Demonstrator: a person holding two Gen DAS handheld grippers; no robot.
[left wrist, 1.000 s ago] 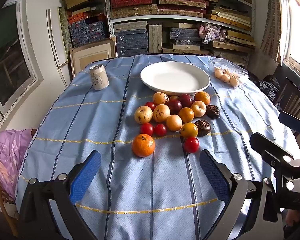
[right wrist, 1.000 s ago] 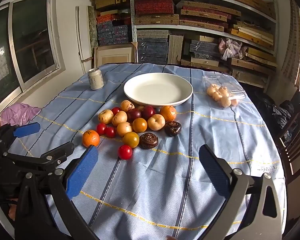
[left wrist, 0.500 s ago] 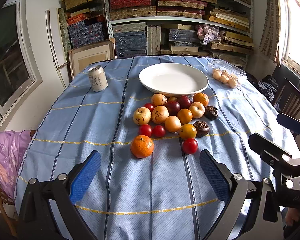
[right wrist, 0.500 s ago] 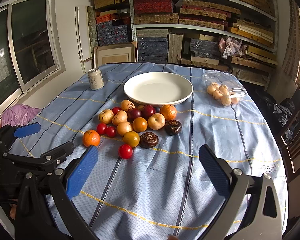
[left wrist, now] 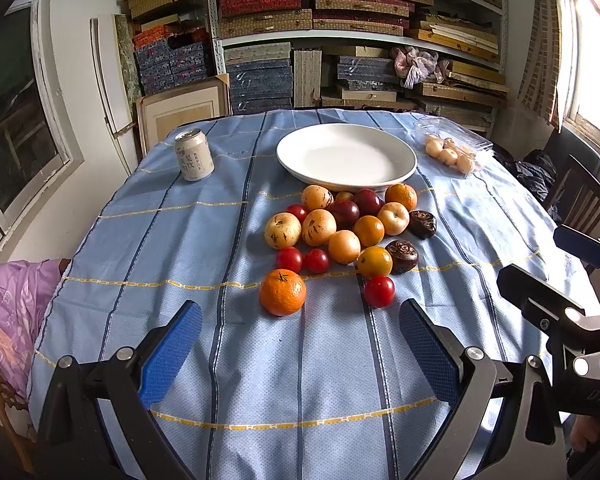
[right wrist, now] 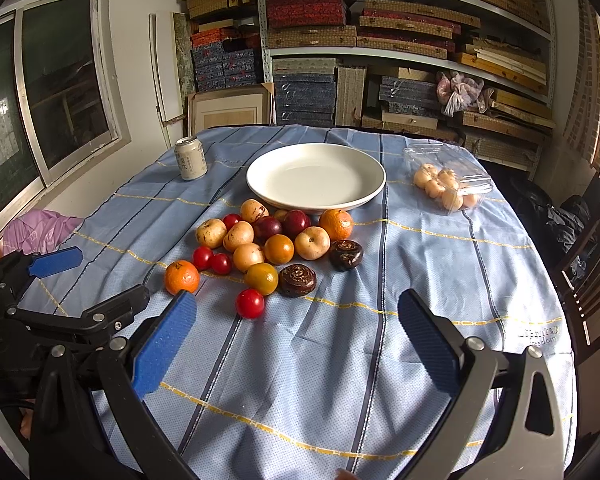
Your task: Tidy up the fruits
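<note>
My left hand-held gripper is spread wide and holds nothing. My right hand-held gripper is spread wide and empty too. Both hang over the tabletop, near its front edge. The pads are blue and bumpy.

The fruit lies in a loose pile in the middle, just in front of the plate. The orange is round and dimpled. A tomato is red and shiny. Two dark fruits look wrinkly.

The plate is white, smooth and bare. The can stands upright.

Only the right view shows small writing on the blue cloth. Only the left view shows the chair clearly.
</note>
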